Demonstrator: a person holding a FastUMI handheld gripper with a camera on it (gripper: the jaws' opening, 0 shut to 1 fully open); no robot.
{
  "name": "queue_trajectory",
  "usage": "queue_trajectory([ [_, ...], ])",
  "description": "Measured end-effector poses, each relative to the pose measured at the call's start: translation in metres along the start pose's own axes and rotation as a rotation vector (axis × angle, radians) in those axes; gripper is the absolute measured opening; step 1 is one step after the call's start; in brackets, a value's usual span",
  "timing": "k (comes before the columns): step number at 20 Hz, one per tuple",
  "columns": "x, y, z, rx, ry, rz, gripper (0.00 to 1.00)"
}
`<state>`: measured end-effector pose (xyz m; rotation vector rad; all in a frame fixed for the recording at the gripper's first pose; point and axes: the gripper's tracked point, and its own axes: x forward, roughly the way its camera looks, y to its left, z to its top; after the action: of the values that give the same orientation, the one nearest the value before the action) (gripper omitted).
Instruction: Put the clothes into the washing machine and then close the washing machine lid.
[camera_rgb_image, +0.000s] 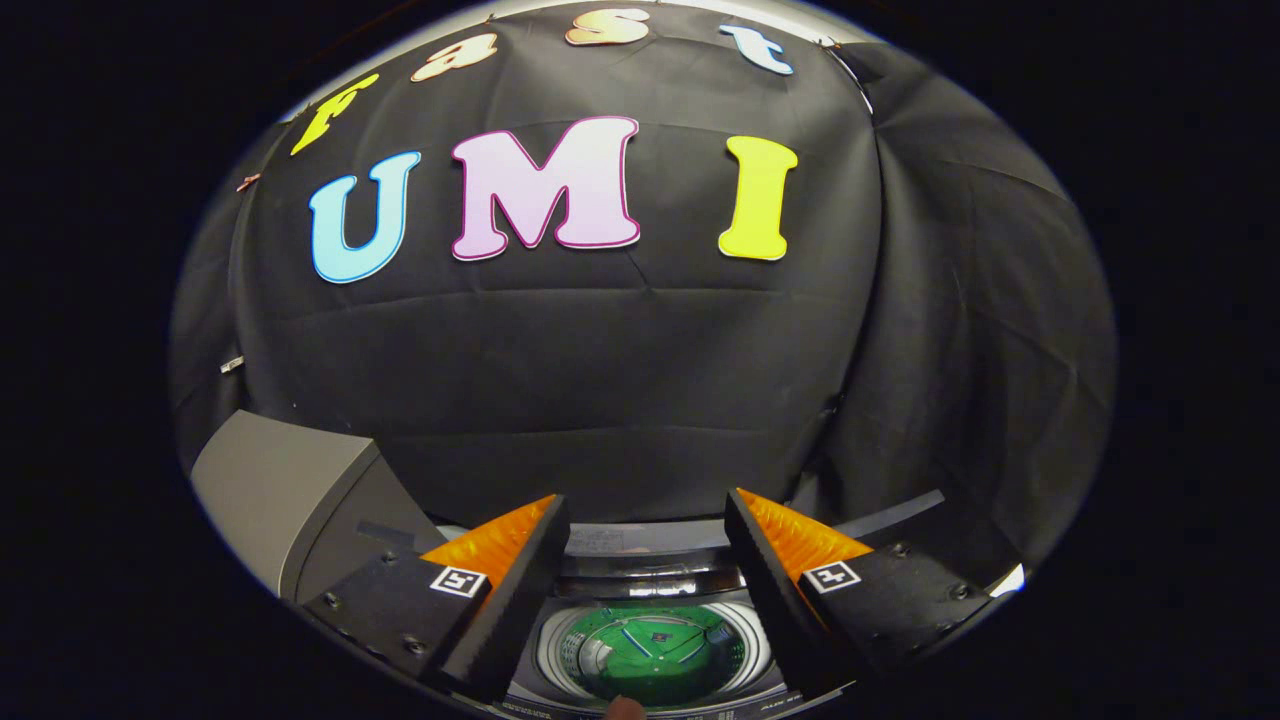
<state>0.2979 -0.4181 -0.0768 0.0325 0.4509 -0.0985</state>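
At the lower left of the frame a grey slab (285, 495) rises at a tilt from beside the machine; it is probably the raised washing machine lid, though its hinge is hidden behind the left finger. Just right of it, at the bottom of the frame, the gripper (645, 520) points forward with its fingers spread wide apart and nothing between them; no cloth hangs from either finger. Between the fingers and a little beyond them, at bottom centre, lies the round mouth of the washing machine drum (655, 650), ringed by a pale rim, and inside it sits a green garment (640, 655) with light lines across it. Behind the drum opening a band of the machine's top panel (640, 545) runs across, and past that hangs the black booth cloth (620, 380), which takes up the middle and upper frame and folds into a darker drape at the right.

With the clothes apparently already down in the drum and the fingers empty, the loading step looks finished and the lid step is in hand. The next move calls for swinging the gripper left to the grey slab, getting a finger behind or over its free edge, and bringing it down over the opening without snagging the garment.
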Motion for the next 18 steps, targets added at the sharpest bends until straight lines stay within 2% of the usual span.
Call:
queue_trajectory([
  [12,-0.012,-0.001,-0.016,0.005,0.009,-0.006,0.99],
  [18,-0.015,0.007,-0.05,0.0,0.073,0.011,0.99],
])
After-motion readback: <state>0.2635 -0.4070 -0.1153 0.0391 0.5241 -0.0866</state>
